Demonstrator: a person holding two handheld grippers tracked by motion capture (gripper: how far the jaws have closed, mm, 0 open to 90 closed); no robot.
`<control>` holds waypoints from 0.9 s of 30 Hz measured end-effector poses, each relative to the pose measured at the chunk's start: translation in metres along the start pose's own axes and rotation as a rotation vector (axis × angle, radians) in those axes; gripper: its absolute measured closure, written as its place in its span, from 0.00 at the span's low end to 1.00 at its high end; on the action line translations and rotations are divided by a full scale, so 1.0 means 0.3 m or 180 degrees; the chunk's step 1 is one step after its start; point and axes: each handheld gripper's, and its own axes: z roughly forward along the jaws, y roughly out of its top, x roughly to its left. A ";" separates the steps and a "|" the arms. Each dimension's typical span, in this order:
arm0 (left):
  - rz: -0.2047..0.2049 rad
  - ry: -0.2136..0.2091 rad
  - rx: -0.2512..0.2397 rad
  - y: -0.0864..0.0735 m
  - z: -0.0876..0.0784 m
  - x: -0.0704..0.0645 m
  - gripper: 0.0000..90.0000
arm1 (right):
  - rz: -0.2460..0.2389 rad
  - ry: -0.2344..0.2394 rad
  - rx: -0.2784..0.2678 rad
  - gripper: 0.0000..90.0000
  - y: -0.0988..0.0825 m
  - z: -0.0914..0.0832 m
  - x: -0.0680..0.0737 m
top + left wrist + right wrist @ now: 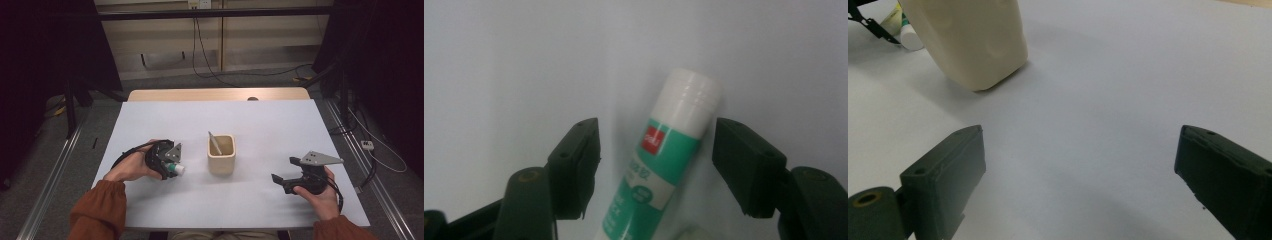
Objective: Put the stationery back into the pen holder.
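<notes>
A glue stick (pixel 659 160) with a green label and white cap lies on the white table. It sits between the jaws of my left gripper (pixel 656 125), which stand open with a gap on each side of the tube. In the high view the left gripper (pixel 170 167) is at the table's left, with the glue stick's cap (pixel 179 169) poking out toward the beige holder (pixel 221 159). At the table's right, my right gripper (pixel 284 170) is open, low over the table. Nothing lies between its jaws (pixel 1080 135).
The beige square holder (pixel 973 40) stands mid-table with a thin grey pen (pixel 215 144) leaning inside. The white table sheet (pixel 250 120) is bare behind and to the right of it. Cables run along the floor beyond the table's far wooden edge (pixel 215 94).
</notes>
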 end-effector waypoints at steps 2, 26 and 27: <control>0.0041 -0.0058 0.0000 0.000 0.005 0.002 0.42 | 0.0002 0.0004 0.0004 0.07 0.000 0.002 0.000; 0.0264 -0.0042 0.0106 0.027 0.017 0.018 0.72 | 0.0017 -0.0011 0.0012 0.07 -0.001 0.002 -0.002; 0.0262 -0.0021 0.0101 0.027 0.017 0.019 0.72 | 0.0018 -0.0012 0.0014 0.07 -0.001 0.003 -0.003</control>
